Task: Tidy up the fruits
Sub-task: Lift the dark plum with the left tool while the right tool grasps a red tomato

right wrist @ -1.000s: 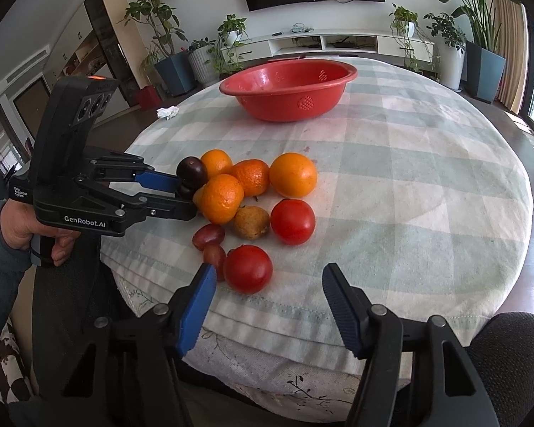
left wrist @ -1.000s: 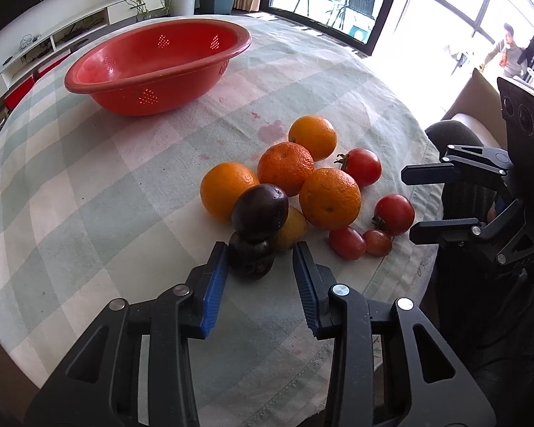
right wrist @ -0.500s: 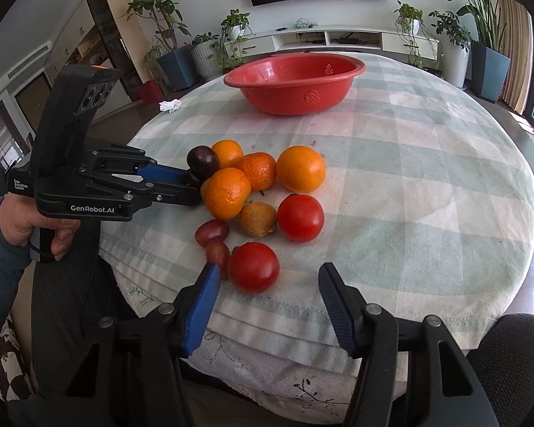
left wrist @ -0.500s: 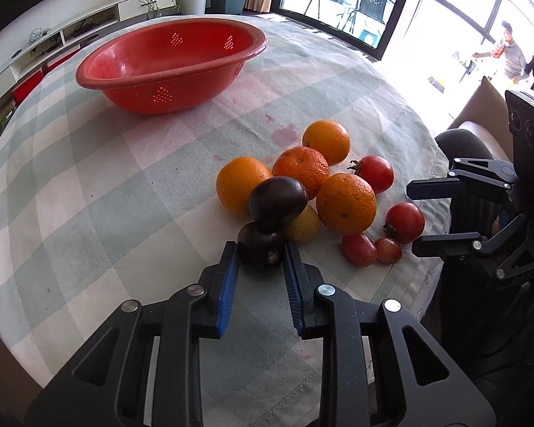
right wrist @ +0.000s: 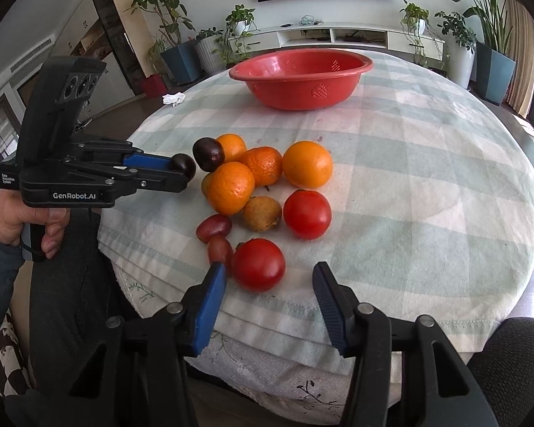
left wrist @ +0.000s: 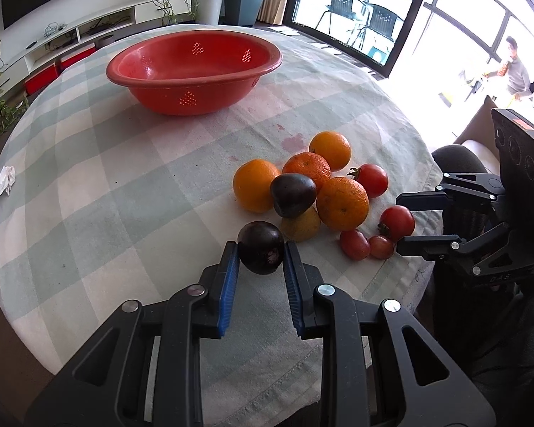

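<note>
My left gripper (left wrist: pixel 260 252) is shut on a dark purple plum (left wrist: pixel 261 247) and holds it just above the cloth, seen from the side in the right wrist view (right wrist: pixel 183 165). A second plum (left wrist: pixel 293 194) rests on top of a pile of oranges (left wrist: pixel 342 203), a yellow-brown fruit (left wrist: pixel 300 227), red tomatoes (left wrist: pixel 397 222) and small red fruits (left wrist: pixel 354 244). My right gripper (right wrist: pixel 268 279) is open, its jaws either side of the nearest tomato (right wrist: pixel 258 264). A red colander bowl (left wrist: pixel 194 71) stands empty at the far side of the table.
The round table has a green-checked cloth (left wrist: pixel 106 195). A crumpled white tissue (left wrist: pixel 1 180) lies at its left edge. Potted plants and a low TV shelf stand beyond the table. A dark chair back (right wrist: pixel 509 373) sits close under my right gripper.
My left gripper closed on the near plum and lifted it off the cloth, away from the pile. My right gripper moved closer to the nearest tomato, still open.
</note>
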Demonstrator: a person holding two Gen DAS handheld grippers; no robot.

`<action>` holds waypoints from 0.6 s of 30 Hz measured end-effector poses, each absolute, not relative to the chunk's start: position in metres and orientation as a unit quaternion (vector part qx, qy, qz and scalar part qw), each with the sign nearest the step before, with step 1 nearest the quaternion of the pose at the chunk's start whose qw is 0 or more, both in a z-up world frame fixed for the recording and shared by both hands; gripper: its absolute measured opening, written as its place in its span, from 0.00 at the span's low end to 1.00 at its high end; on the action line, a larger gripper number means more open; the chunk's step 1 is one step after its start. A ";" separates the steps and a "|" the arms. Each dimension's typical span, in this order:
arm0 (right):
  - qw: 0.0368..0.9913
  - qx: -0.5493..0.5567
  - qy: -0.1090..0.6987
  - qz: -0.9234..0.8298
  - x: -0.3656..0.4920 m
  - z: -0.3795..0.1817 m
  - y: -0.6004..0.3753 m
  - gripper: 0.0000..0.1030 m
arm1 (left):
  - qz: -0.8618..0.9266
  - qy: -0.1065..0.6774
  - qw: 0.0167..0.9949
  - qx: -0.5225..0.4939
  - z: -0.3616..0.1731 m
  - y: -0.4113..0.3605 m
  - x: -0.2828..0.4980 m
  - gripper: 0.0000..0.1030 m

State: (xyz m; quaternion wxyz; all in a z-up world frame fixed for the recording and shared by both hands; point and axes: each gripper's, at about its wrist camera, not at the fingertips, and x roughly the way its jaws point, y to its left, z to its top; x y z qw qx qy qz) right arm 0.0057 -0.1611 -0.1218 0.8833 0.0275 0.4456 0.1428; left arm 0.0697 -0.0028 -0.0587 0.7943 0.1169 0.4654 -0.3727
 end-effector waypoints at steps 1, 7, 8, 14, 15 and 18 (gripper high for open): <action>0.884 0.027 0.445 0.142 0.006 -0.122 -0.161 0.52 | -0.370 0.465 0.796 0.115 -0.058 0.000 0.068 0.23; 0.885 0.024 0.442 0.143 0.007 -0.123 -0.160 0.46 | -0.364 0.460 0.803 0.103 -0.054 0.009 0.060 0.23; 0.885 0.021 0.441 0.145 0.007 -0.123 -0.159 0.45 | -0.364 0.460 0.804 0.102 -0.055 0.010 0.060 0.23; 0.885 0.012 0.438 0.156 0.006 -0.122 -0.155 0.34 | -0.362 0.460 0.805 0.102 -0.055 0.010 0.058 0.23; 0.885 0.012 0.439 0.156 0.006 -0.121 -0.155 0.34 | -0.362 0.459 0.805 0.102 -0.055 0.010 0.058 0.23; 0.884 0.018 0.439 0.158 0.006 -0.120 -0.156 0.33 | -0.361 0.457 0.807 0.100 -0.054 0.011 0.057 0.23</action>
